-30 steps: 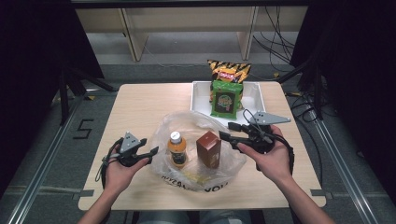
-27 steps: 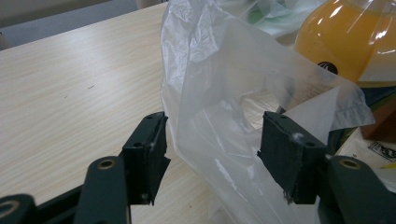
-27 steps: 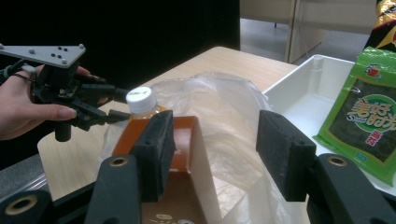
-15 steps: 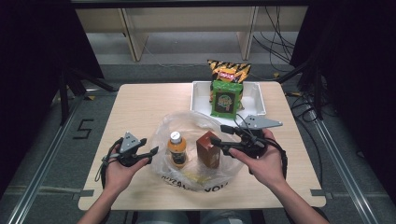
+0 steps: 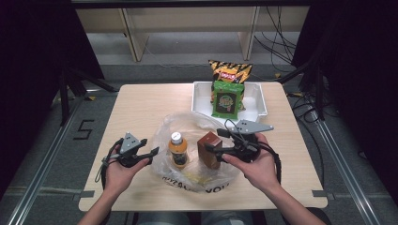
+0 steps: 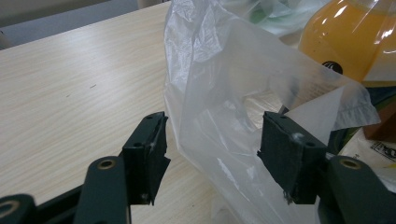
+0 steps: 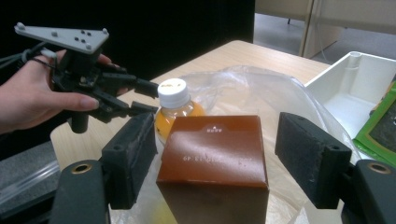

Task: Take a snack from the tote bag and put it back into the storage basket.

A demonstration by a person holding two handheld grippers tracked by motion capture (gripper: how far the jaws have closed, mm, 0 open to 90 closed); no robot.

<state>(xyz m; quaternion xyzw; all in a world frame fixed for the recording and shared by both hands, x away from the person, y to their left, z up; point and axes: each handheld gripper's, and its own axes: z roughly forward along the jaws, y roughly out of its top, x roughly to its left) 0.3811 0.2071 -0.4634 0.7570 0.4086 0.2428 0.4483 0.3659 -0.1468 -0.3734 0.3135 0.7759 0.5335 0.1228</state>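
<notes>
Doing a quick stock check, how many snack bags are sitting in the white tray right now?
2: a green snack bag in the white tray, and an orange-and-black chip bag behind it at the far rim. More could be hidden underneath.

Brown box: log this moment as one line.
right gripper: open, jaws just opened, astride brown box, pads clear | left gripper: open around bag edge | bottle: upright in bag

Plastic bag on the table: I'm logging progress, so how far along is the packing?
Done: the orange bottle and brown box stand inside the plastic bag. In hand: the left gripper straddles the bag's rim, while the right gripper has just been opening around the box, pads clear. Left: two snack bags at the white tray.
</notes>
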